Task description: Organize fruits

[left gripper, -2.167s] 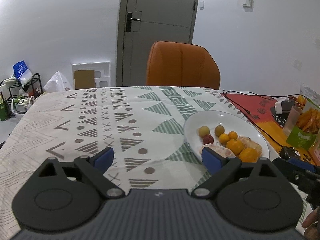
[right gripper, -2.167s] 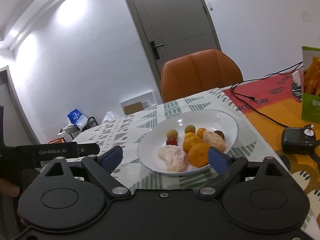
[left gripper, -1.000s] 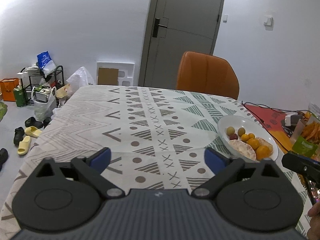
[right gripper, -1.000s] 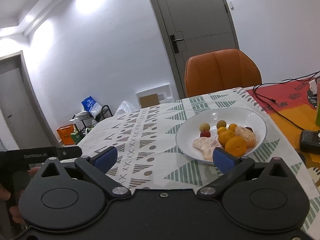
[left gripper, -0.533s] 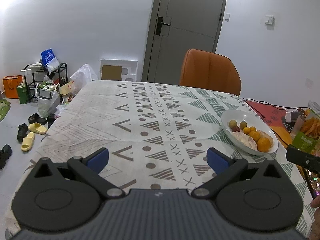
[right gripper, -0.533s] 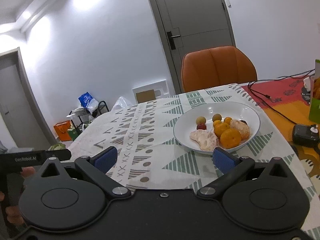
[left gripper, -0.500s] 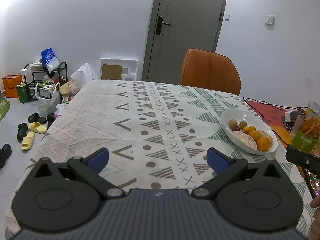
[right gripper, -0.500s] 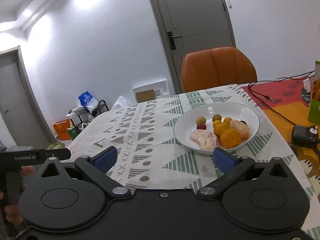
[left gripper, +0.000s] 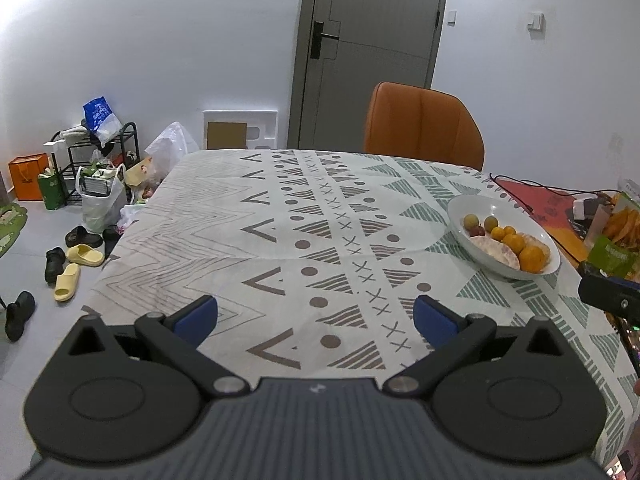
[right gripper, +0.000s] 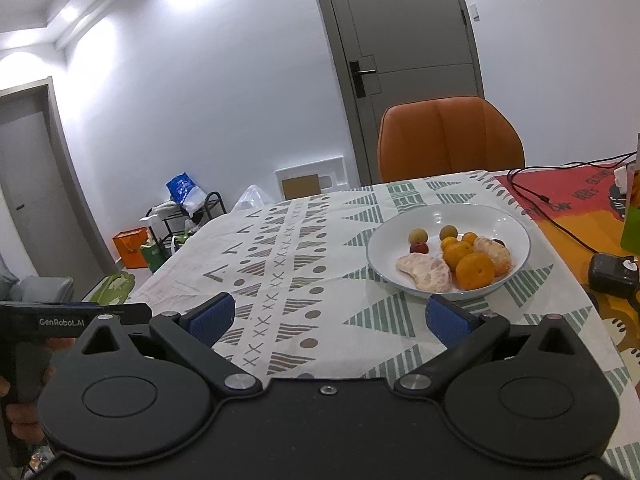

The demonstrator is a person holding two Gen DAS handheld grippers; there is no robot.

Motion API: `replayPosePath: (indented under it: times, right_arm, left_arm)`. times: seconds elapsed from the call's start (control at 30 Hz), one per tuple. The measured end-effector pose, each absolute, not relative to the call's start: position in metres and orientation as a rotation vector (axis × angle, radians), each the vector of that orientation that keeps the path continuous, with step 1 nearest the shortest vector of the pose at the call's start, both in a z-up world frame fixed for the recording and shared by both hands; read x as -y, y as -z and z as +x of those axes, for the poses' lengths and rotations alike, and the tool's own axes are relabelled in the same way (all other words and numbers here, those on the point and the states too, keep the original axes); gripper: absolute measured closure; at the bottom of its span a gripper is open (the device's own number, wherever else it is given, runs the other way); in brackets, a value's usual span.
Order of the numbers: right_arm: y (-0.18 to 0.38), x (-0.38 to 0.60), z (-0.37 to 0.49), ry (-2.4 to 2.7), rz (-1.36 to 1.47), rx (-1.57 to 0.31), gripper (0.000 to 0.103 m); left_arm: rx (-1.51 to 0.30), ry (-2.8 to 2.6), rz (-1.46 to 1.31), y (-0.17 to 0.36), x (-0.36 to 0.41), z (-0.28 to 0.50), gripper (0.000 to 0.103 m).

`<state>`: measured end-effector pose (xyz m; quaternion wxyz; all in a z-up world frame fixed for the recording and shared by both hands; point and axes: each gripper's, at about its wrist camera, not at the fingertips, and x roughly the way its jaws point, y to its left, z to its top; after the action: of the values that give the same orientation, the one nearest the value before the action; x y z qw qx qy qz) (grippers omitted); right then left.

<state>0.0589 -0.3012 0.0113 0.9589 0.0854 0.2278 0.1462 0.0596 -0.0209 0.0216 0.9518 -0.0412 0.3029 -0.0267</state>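
Left gripper (left gripper: 315, 318) & right gripper (right gripper: 327, 318): both spread wide, empty, held above the near edge of the bench w/ patterned white cloth (left gripper: 280, 240). White round ceramic plate (right gripper: 508, 224) w/ oranges, peeled segments & small fruits (right gripper: 460, 260) sits far right, well apart from both.

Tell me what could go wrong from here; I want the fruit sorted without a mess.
The round orange mandarin and peeled pink citrus segments sit by the near rim of the shallow white bowl; a nudge might roll them out. The peeled segments look soft, so the open right claw could crush them. The black cable beside the bowl could snag.
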Motion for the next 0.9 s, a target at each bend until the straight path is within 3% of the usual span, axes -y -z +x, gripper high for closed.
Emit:
replayPosePath:
  times: [0.9]
  right_arm:
    - [-0.0134,0.2991,0.0561,-0.324,0.170,-0.458,0.000]
  left_arm:
    - [-0.615,0.050,-0.071,-0.0218,0.0213,0.0589,0.000]
